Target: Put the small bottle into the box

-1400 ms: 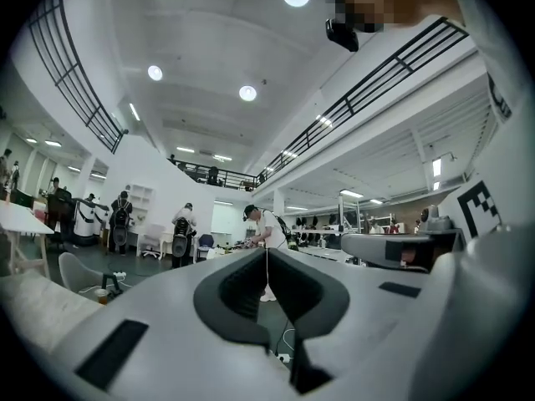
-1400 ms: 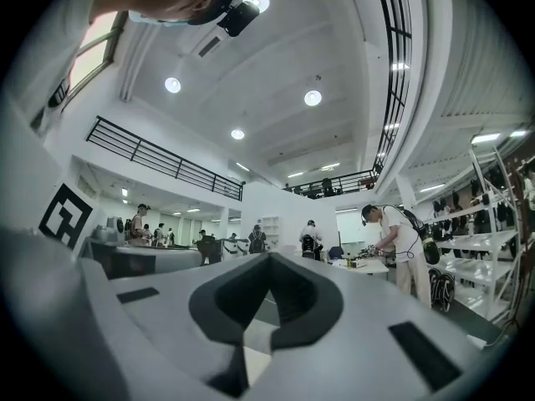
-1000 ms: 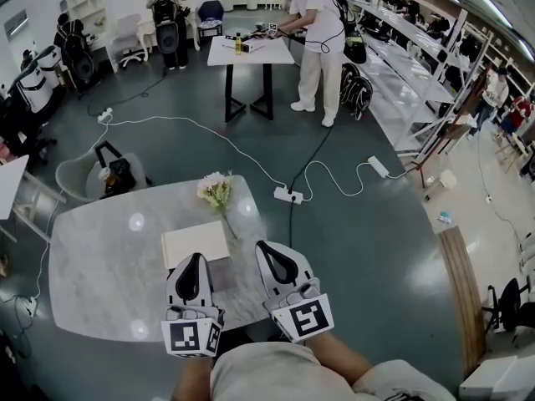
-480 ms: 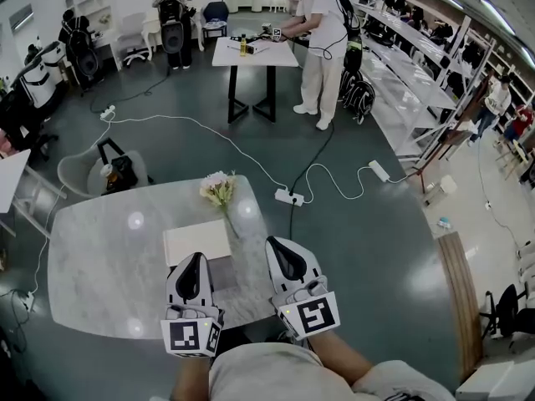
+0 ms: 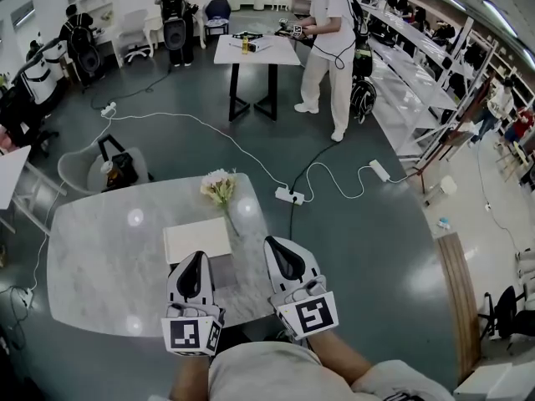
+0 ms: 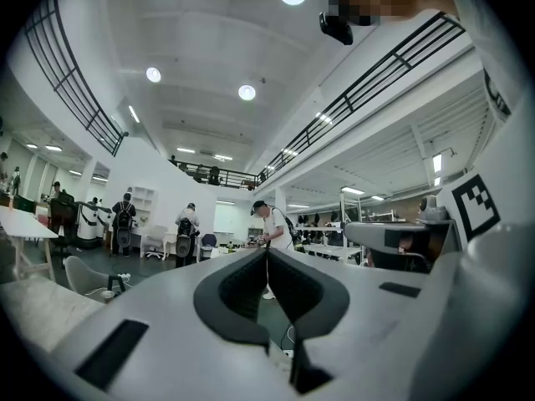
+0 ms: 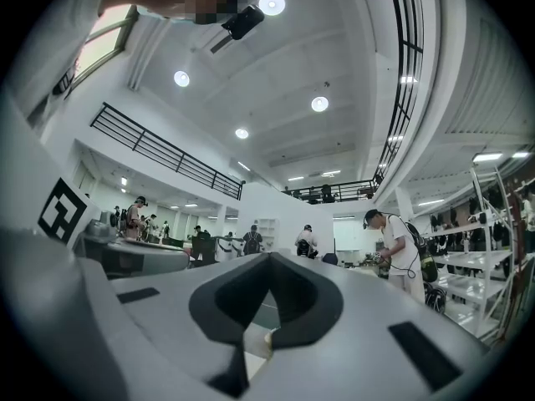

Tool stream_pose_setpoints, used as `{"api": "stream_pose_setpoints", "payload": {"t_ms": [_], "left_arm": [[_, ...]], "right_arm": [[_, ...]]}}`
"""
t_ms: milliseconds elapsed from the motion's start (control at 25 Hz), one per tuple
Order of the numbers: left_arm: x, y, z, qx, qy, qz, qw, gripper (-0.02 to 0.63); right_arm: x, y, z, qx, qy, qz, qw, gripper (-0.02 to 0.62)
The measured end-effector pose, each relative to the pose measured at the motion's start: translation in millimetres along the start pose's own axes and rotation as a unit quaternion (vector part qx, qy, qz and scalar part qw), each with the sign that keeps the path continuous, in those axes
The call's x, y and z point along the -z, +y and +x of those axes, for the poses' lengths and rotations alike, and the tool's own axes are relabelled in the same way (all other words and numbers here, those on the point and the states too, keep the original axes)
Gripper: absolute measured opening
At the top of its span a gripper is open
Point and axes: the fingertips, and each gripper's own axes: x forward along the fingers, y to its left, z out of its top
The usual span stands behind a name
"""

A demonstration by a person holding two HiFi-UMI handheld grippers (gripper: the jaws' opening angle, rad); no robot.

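A flat cream box [image 5: 196,241] lies on the marble table [image 5: 100,266], just beyond my two grippers. I see no small bottle on this table in any view. My left gripper [image 5: 193,259] hovers over the table's near edge, its tip close to the box's near side, jaws shut and empty. To its right, my right gripper [image 5: 277,246] is also shut with nothing in it. Both gripper views look up and out into the hall. In them the left gripper [image 6: 267,256] and the right gripper [image 7: 269,257] show their jaws meeting at the tips.
A small bunch of pale flowers [image 5: 217,189] sits at the table's far edge behind the box. A power strip [image 5: 288,195] and cables lie on the floor beyond. A person [image 5: 328,48] stands at a far table [image 5: 255,53]. A grey chair [image 5: 88,172] stands at the left.
My right gripper has shifted slightly to the right. The person at the far table has stepped to the right. The left gripper and the box have stayed put.
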Motion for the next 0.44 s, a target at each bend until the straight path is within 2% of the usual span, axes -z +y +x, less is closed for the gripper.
{"api": "stream_pose_setpoints", "payload": {"t_ms": [440], "left_arm": [[6.9,-2.0,4.8,0.004,0.006,-0.002,1.0,0.025]], "right_arm": [[-2.4,-4.0,2.1,0.003,-0.016,-0.009,1.0,0.025]]}}
